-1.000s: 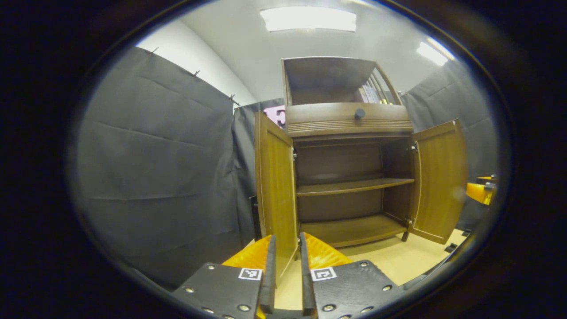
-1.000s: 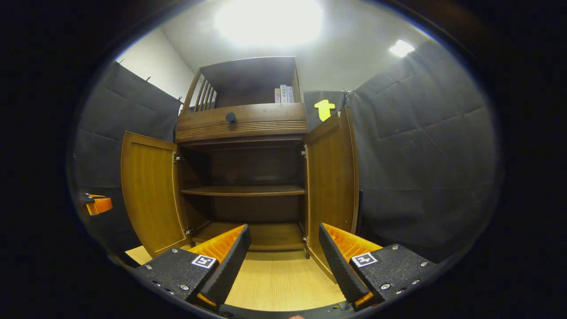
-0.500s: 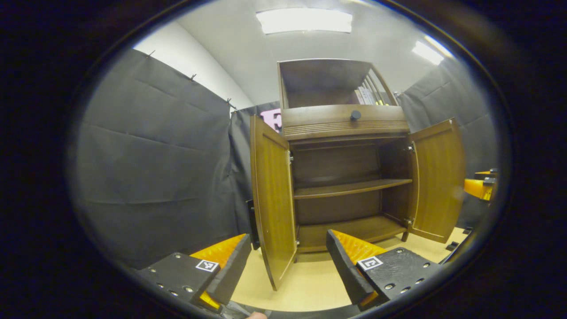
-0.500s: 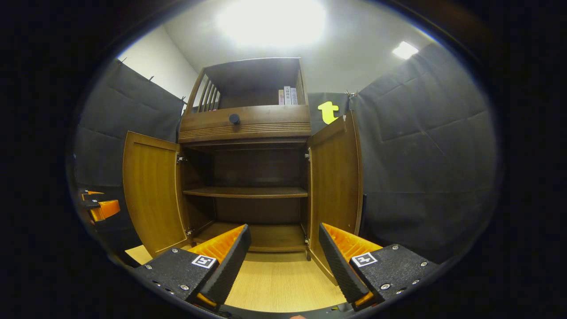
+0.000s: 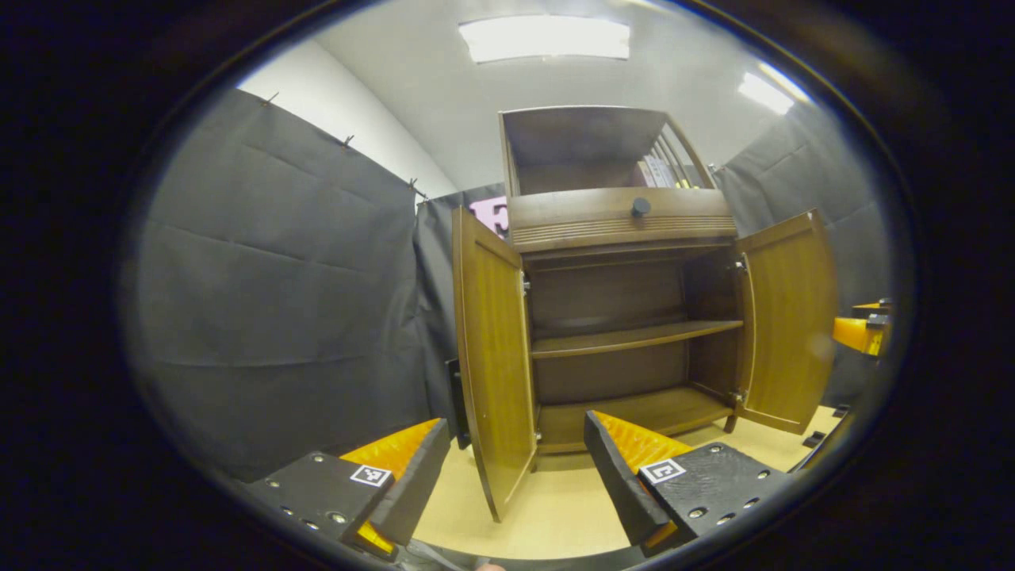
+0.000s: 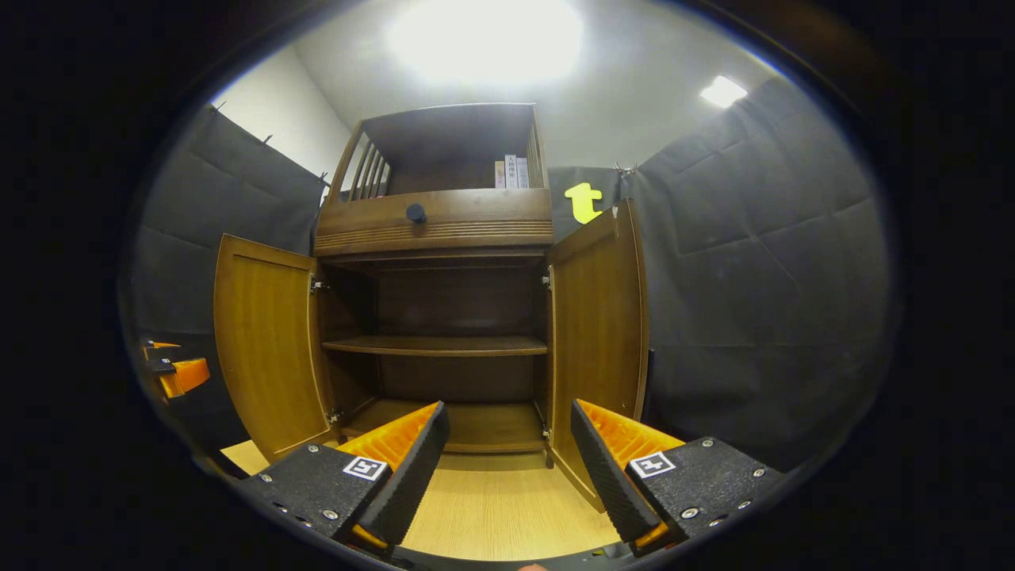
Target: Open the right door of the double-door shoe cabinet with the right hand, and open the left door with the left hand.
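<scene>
Shoe cabinet (image 6: 432,238) stands with both brown doors swung wide; left gripper (image 5: 511,484) and right gripper (image 6: 507,468) gape, empty.

We see books (image 6: 511,170) on the top shelf (image 6: 444,159). Ceiling lights (image 5: 545,37) on, wood floor (image 6: 499,507) below.
</scene>
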A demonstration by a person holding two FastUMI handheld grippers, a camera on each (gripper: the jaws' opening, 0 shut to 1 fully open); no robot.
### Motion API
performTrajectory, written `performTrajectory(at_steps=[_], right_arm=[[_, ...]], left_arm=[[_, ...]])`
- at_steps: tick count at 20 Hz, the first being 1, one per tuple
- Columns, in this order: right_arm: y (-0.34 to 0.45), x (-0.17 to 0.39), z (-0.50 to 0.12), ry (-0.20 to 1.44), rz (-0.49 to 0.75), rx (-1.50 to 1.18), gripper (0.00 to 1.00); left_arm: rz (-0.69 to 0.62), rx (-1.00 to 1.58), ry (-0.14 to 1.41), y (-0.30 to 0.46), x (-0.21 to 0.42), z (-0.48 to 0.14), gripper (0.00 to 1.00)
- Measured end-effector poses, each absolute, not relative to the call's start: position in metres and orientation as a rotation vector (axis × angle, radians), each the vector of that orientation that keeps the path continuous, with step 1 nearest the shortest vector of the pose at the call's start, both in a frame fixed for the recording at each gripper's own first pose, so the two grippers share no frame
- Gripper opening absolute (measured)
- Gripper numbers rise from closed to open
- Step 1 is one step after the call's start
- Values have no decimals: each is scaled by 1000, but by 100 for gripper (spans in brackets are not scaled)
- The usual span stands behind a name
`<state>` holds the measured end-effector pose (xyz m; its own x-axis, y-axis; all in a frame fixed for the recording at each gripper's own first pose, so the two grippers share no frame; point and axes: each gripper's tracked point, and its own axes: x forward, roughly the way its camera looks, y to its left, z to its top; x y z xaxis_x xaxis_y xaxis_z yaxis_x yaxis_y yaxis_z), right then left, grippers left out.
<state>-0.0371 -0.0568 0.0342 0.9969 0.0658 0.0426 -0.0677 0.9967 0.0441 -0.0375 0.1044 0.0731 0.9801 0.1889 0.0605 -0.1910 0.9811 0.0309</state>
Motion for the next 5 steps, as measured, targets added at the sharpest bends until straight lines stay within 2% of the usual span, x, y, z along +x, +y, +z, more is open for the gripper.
performTrajectory(at_steps=[5], right_arm=[[-51, -38, 33, -35, 71, 53, 95]], left_arm=[[188, 35, -61, 104, -33, 74, 100]])
